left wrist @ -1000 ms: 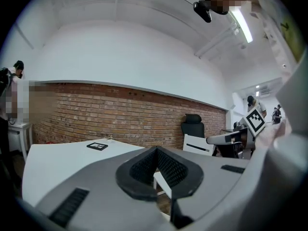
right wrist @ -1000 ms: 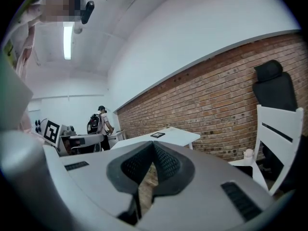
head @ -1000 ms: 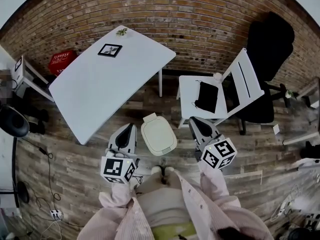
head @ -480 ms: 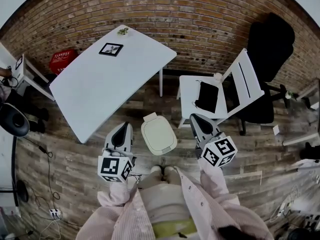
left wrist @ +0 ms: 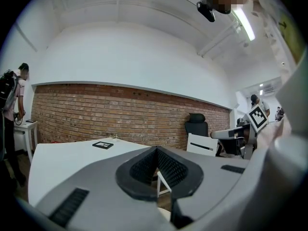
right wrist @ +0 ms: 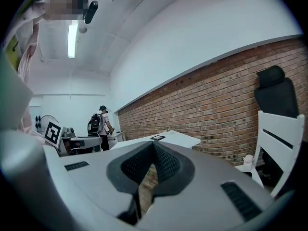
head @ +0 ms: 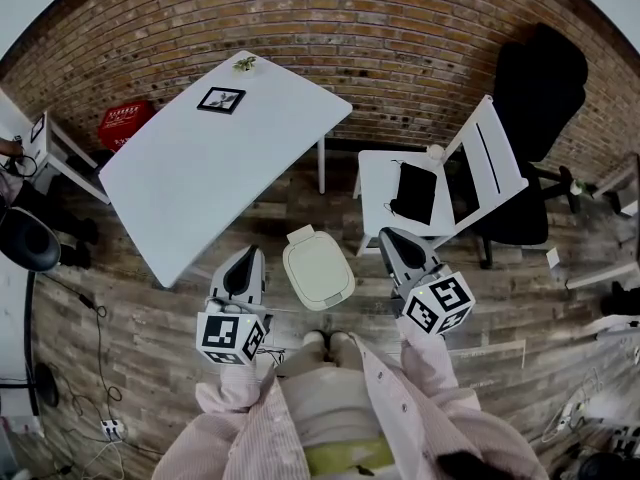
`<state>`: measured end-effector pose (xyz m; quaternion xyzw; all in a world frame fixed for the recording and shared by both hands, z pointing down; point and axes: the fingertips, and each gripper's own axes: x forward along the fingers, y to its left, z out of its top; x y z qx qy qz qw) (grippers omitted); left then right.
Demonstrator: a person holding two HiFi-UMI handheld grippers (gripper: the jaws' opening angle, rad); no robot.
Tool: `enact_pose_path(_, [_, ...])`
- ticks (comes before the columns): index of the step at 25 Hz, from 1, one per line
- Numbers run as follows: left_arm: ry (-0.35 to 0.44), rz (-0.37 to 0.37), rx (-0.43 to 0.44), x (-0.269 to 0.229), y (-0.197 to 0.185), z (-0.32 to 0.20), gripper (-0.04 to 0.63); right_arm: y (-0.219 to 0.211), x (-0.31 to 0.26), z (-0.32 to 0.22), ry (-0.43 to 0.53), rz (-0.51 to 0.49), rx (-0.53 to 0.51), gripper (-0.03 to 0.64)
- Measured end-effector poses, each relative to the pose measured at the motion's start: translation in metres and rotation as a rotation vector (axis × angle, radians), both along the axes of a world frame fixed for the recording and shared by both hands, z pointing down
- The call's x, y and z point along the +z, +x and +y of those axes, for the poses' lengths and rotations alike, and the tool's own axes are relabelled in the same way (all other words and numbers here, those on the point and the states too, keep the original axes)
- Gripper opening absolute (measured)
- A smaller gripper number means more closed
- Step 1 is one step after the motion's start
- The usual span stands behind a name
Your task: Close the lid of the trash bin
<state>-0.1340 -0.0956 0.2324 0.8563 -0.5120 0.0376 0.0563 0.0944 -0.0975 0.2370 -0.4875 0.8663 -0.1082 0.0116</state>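
Observation:
The cream trash bin [head: 318, 268] stands on the wooden floor just ahead of my feet, and its lid lies flat on top. My left gripper [head: 250, 254] hovers to the bin's left with its jaws together and nothing between them. My right gripper [head: 387, 238] is held to the bin's right, apart from it, also shut and empty. In the left gripper view the left gripper [left wrist: 156, 150] points level towards the white table. In the right gripper view the right gripper [right wrist: 153, 146] points along the brick wall. Neither gripper view shows the bin clearly.
A white table [head: 200, 158] stands ahead on the left, with a red crate [head: 125, 121] beyond it. A white folding chair [head: 440, 183] holding a black pouch [head: 412, 193] stands ahead on the right, backed by a black office chair [head: 535, 98]. Cables [head: 100, 428] trail on the floor at the left.
My left gripper has edged slightly left, away from the bin. The right gripper and the bin have stayed put.

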Motion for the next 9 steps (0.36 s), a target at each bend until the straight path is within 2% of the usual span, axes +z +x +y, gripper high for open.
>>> enact_pose_path(9, [-0.012, -0.007, -0.003, 0.0067, -0.0057, 0.0059, -0.008, -0.0028, 0.0039, 0.005, -0.008, -0.005, 0.005, 0.003])
